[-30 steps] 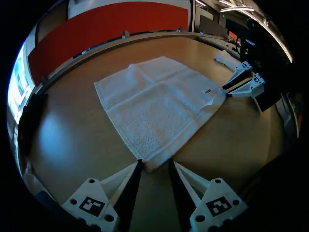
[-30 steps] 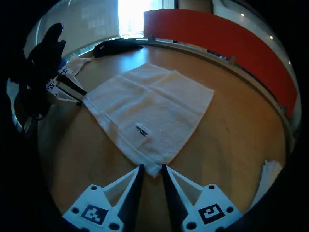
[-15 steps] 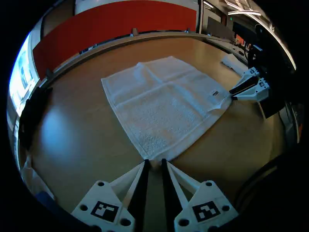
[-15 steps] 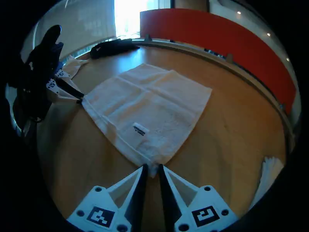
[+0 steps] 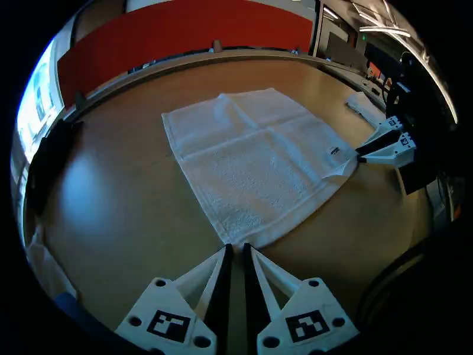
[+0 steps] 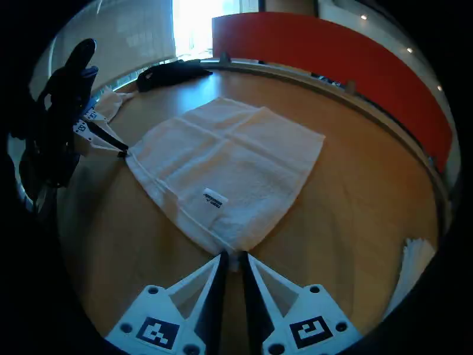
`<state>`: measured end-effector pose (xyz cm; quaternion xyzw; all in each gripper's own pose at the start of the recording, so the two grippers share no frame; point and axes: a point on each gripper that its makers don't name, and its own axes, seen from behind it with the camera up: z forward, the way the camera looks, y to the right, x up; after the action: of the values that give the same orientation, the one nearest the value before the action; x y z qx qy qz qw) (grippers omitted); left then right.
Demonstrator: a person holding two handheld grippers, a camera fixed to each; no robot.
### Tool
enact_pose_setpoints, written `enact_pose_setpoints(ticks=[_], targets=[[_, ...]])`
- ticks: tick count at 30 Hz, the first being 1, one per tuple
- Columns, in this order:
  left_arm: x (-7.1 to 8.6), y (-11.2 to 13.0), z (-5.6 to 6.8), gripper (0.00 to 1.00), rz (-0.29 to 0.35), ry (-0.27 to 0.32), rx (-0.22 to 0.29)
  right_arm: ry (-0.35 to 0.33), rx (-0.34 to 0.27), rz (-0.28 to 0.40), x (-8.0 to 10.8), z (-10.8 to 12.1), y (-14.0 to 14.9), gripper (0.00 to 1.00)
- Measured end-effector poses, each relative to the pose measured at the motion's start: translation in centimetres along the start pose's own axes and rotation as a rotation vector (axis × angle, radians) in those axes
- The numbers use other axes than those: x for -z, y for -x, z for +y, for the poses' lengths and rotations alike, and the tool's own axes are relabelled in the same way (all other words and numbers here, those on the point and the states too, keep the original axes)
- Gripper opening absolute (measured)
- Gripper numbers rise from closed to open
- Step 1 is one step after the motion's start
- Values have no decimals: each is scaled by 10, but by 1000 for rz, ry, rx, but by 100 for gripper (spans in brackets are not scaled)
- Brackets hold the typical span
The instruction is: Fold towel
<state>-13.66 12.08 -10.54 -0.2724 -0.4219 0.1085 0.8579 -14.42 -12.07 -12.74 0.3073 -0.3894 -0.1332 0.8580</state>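
**Closing on both towel corners**

I've brought my left gripper point(image 5: 236, 251) and right gripper point(image 6: 232, 257) from spread to clenched, each pinching a bottom-centre corner of the towel point(image 5: 260, 160), flat mid-frame on the table point(image 5: 118, 195). Lift-and-fold looks ready.

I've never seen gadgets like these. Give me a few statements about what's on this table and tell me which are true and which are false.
1. The towel is white and lies spread out on the wooden table. True.
2. The left gripper and the right gripper each pinch a corner of the towel. True.
3. The panel behind the table is green. False: it is red.
4. The towel's small label sits near the corner that the right gripper holds. True.
5. The towel is rolled into a tube. False: it lies flat and open, with crease lines across it.
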Motion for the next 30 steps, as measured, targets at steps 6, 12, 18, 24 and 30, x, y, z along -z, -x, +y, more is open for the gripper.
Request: enact_pose_setpoints(ticks=[6,12,18,24,30], targets=[[3,-2,3,13,-1,3,11,5,2,8,5,2,-4,18],[12,-9,5,13,13,4,46,14,-7,32,16,3,-16,18],[26,-20,7,13,29,5,78,23,-16,56,28,3,-29,18],[41,-26,11,13,30,19,113,31,-11,70,43,2,-39,18],[57,-31,16,13,34,22,128,31,-2,77,58,-2,-48,18]])
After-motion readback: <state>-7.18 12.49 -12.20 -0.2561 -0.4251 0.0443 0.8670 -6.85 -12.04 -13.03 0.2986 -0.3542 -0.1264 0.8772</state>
